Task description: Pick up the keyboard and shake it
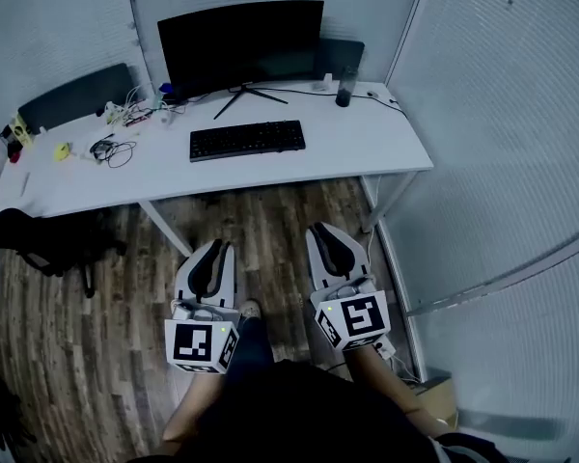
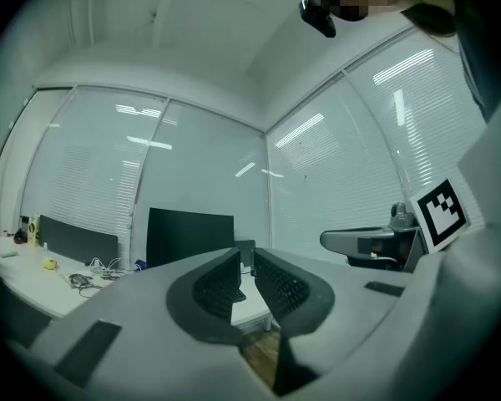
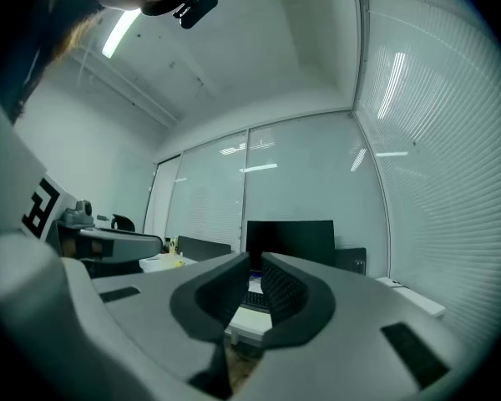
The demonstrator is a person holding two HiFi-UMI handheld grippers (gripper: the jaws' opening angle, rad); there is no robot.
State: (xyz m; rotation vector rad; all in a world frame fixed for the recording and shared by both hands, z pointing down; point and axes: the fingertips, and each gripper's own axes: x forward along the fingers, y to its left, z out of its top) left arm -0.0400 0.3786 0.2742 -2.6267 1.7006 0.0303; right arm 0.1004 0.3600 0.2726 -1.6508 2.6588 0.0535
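Note:
The black keyboard point(image 1: 247, 140) lies flat on the white desk point(image 1: 367, 148), in front of a dark monitor point(image 1: 241, 46). Both grippers hang well short of the desk, over the wooden floor and near the person's legs. My left gripper point(image 1: 218, 247) and my right gripper point(image 1: 326, 230) point toward the desk, both shut with nothing between their jaws. In the right gripper view, a strip of the keyboard point(image 3: 255, 299) shows between the jaws of the right gripper point(image 3: 256, 267), far off. The left gripper point(image 2: 246, 261) faces the monitor point(image 2: 189, 236) and the desk edge.
Tangled cables and small items point(image 1: 111, 148) clutter the desk's left part. A dark cylinder point(image 1: 344, 87) stands at the back right. A black chair point(image 1: 48, 244) sits at the left under the desk. Glass partition walls point(image 1: 502, 143) close in the right and back.

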